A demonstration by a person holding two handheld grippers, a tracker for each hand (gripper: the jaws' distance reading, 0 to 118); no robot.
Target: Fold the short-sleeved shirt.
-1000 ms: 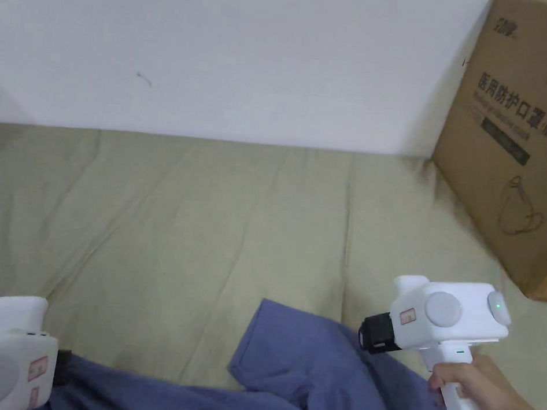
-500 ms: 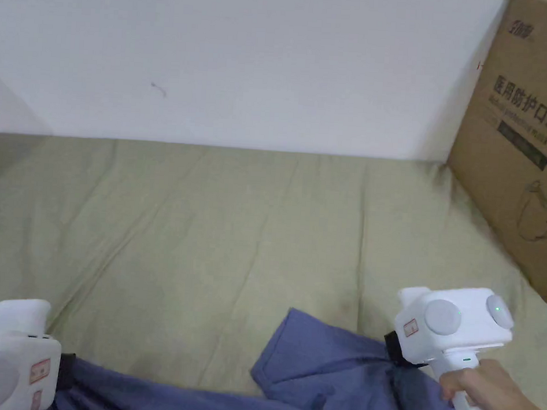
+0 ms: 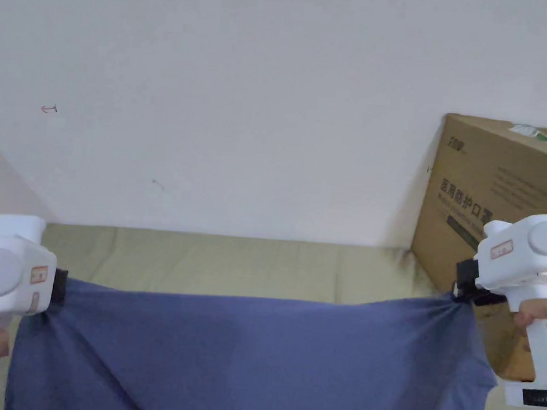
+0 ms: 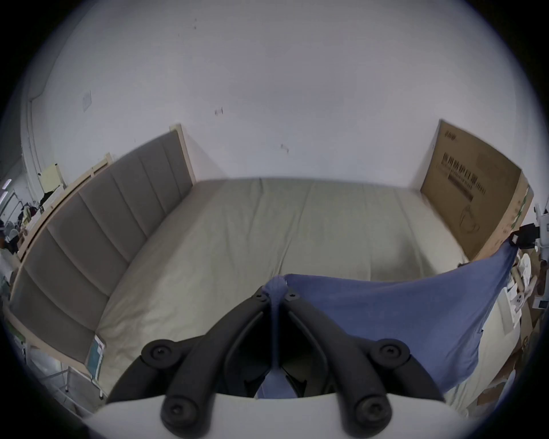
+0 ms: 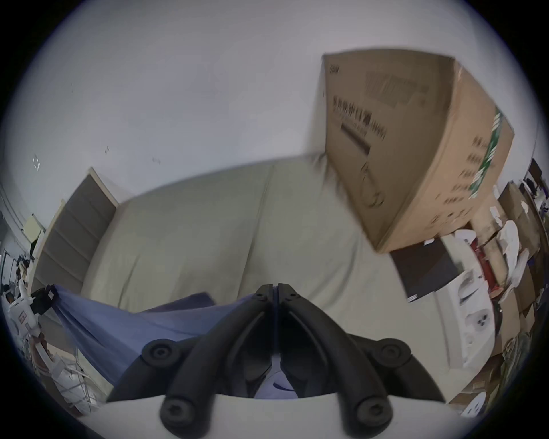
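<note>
Blue shirt (image 3: 246, 351) held up above the bed (image 3: 216, 263), stretched btwn left gripper (image 4: 277, 292) & right gripper (image 5: 275, 292), each w/ jaws pinching one top corner of the cloth. Fabric looks light, limp, sags mid-span; best gripped at corners/seams.

Head cam faces wall; both gripper cams share bed (image 4: 297, 225)

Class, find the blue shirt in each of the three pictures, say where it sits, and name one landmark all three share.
Head view: blue shirt hangs across the bottom, stretched between both grippers.
Left gripper view: lower right, running from the near jaws to the far gripper.
Right gripper view: lower left, beside the near jaws.
Shared landmark: cardboard box.
</note>
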